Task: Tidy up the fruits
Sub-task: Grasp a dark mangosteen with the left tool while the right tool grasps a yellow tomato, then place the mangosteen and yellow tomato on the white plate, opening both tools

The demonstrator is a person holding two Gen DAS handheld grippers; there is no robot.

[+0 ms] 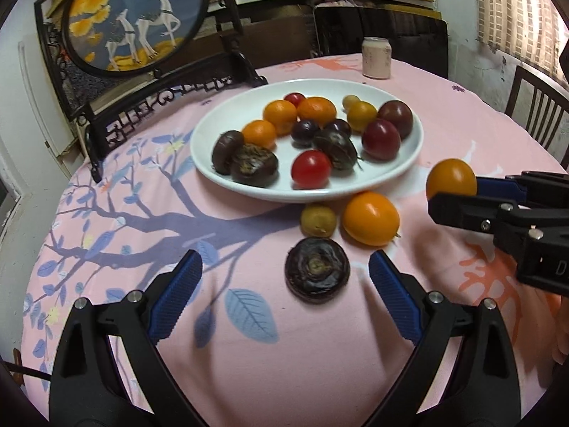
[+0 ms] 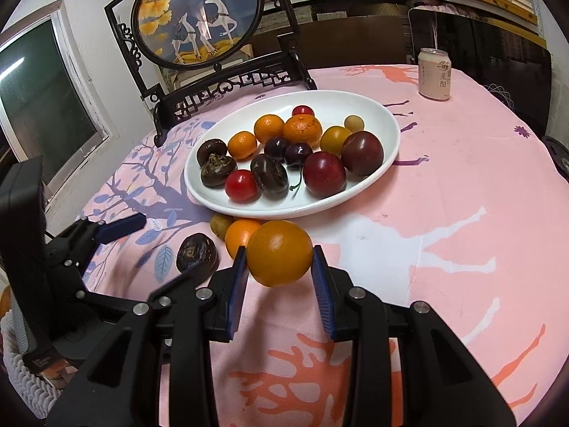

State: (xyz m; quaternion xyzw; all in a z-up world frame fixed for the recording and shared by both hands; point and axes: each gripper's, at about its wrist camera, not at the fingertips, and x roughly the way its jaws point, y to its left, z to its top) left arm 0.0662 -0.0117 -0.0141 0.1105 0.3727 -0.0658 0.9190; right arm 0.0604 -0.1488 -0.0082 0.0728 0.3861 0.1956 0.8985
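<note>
Right gripper [image 2: 280, 267] pinches an orange fruit [image 2: 279, 252] at lower centre; left gripper [image 1: 284, 277] spread. Most fruit fills the plate [image 2: 377, 114]; three fruits [image 1: 370, 217] wait below it.

The right gripper [image 2: 279, 270] has its fingers closed on a load, while the left gripper [image 1: 284, 274] is spread wide.

An orange-yellow fruit [image 2: 279, 252] is clamped between the blue pads of the right gripper [image 2: 281, 277] above the pink tablecloth [image 2: 444, 185], just before the white plate [image 2: 387, 121] heaped with mixed fruit.
</note>
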